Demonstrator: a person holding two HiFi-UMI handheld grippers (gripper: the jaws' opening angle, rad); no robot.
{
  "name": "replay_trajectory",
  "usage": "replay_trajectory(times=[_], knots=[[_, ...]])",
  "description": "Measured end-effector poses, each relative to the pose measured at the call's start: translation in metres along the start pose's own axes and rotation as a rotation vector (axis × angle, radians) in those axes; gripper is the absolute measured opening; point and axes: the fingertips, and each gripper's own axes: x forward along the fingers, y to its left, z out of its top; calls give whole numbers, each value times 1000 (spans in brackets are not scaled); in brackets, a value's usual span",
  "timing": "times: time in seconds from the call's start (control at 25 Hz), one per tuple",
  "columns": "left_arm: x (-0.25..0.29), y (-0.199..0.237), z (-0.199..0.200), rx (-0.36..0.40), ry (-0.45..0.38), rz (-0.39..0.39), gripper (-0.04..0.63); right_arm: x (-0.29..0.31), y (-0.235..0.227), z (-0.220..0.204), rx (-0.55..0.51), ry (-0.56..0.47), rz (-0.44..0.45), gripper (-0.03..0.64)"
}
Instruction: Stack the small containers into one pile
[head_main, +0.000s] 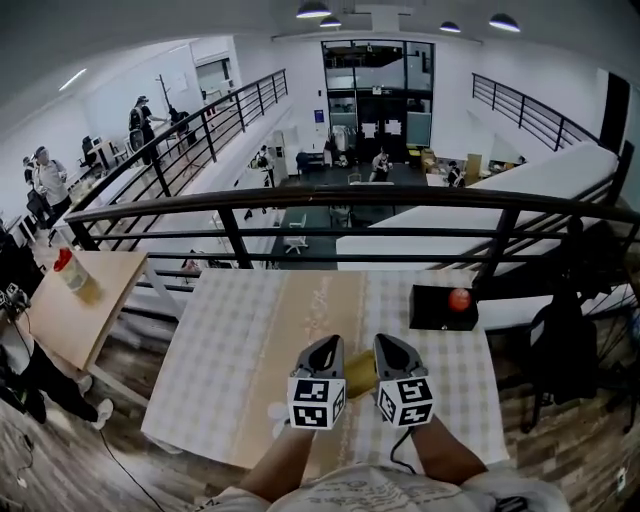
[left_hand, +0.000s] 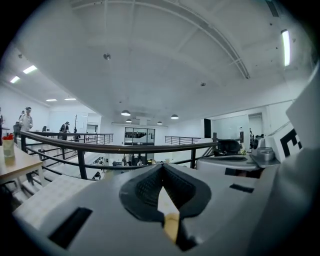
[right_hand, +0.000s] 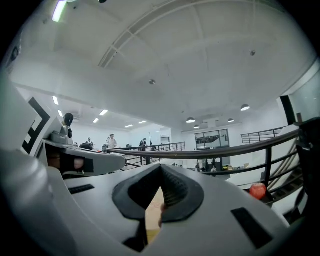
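Note:
In the head view, both grippers hover over the near edge of a table (head_main: 250, 340) covered with a checked cloth. My left gripper (head_main: 322, 350) and my right gripper (head_main: 392, 346) sit side by side, pointing away from me. A small yellow container (head_main: 360, 372) shows in the gap between them, mostly hidden by their bodies. In the left gripper view the jaws of the left gripper (left_hand: 162, 165) meet at their tips, and a bit of yellow (left_hand: 171, 225) shows low in the slit. The right gripper (right_hand: 161, 166) is shut too, with only cloth visible through its slit. No other container is visible.
A black box (head_main: 440, 308) with a red ball (head_main: 459, 299) on it stands at the table's far right. A dark railing (head_main: 350, 200) runs just past the far edge, over a drop. A wooden side table (head_main: 75, 310) with a bottle (head_main: 70, 272) stands to the left.

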Motion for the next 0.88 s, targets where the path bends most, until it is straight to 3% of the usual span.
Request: replay_trajectory(times=[0.56, 0.88], knots=[[10, -22, 4, 13, 16, -14, 8, -7, -19, 3, -16, 8, -35, 2], [2, -14, -3, 13, 23, -33, 8, -4, -6, -8, -18, 26, -52, 2]])
